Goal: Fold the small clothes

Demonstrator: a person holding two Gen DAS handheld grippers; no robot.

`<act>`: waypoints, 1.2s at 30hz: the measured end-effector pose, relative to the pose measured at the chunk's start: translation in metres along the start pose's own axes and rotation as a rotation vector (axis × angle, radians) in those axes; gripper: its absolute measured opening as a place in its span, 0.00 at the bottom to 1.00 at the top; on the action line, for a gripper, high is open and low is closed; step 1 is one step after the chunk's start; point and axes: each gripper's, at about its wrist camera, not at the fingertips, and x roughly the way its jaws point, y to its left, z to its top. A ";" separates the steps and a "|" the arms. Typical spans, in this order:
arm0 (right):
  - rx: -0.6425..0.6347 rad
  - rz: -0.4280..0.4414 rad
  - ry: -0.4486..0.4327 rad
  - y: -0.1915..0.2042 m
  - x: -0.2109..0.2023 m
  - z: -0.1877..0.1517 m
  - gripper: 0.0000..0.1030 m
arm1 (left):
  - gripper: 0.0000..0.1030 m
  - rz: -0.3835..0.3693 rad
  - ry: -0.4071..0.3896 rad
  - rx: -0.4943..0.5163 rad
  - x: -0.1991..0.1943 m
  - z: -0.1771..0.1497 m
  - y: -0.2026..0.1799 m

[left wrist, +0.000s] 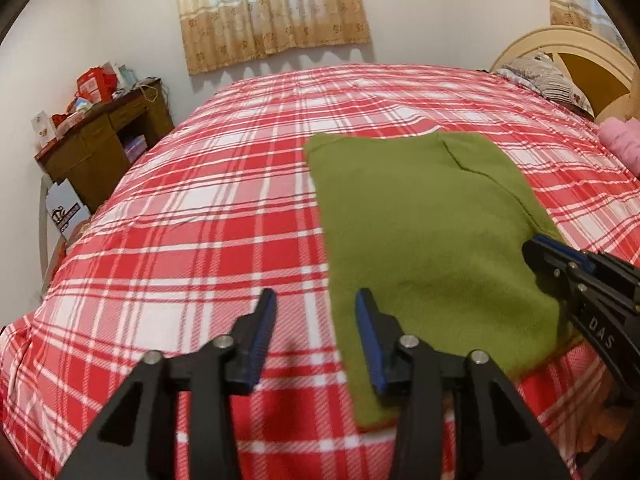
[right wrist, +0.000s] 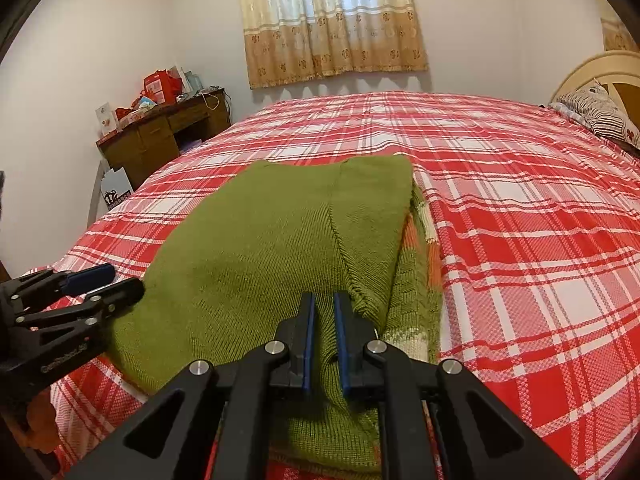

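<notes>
A green knitted sweater [left wrist: 424, 216] lies folded flat on the red plaid bed [left wrist: 208, 216]. In the right wrist view the green sweater [right wrist: 256, 240] shows orange and cream layers under its right edge. My left gripper [left wrist: 316, 300] is open over the sweater's near left edge, one finger above the knit and one above the sheet, gripping nothing. From the right wrist view, the left gripper [right wrist: 120, 282] sits at the sweater's left side. My right gripper [right wrist: 324, 300] is shut on the sweater's near edge, with green knit between its pads. The right gripper [left wrist: 536, 244] also appears at the sweater's right edge.
A brown wooden desk [left wrist: 100, 148] with red boxes stands at the far left beside the bed. A striped pillow [left wrist: 544, 76] and cream headboard [left wrist: 580, 44] are at the far right, with a pink cloth [left wrist: 624, 140] near them. A curtain [right wrist: 332, 20] hangs on the back wall.
</notes>
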 end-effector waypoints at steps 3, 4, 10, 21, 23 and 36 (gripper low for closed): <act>0.003 0.005 -0.001 -0.001 -0.001 -0.001 0.09 | 0.57 0.036 -0.011 -0.002 -0.005 -0.001 0.008; 0.002 0.004 -0.002 -0.001 0.000 -0.001 0.09 | 0.57 0.044 -0.010 -0.003 -0.005 0.000 0.010; -0.014 -0.010 -0.003 0.001 -0.002 0.000 0.10 | 0.61 0.011 0.008 -0.045 0.001 0.009 0.026; -0.014 -0.009 -0.004 0.004 -0.003 -0.001 0.10 | 0.64 0.008 -0.014 -0.029 0.015 0.031 0.023; -0.012 -0.006 -0.005 0.005 -0.003 -0.001 0.10 | 0.64 -0.012 -0.014 -0.033 0.018 0.034 0.022; 0.313 0.084 -0.103 -0.054 -0.030 0.029 0.77 | 0.67 -0.220 -0.026 -0.101 0.050 0.073 0.022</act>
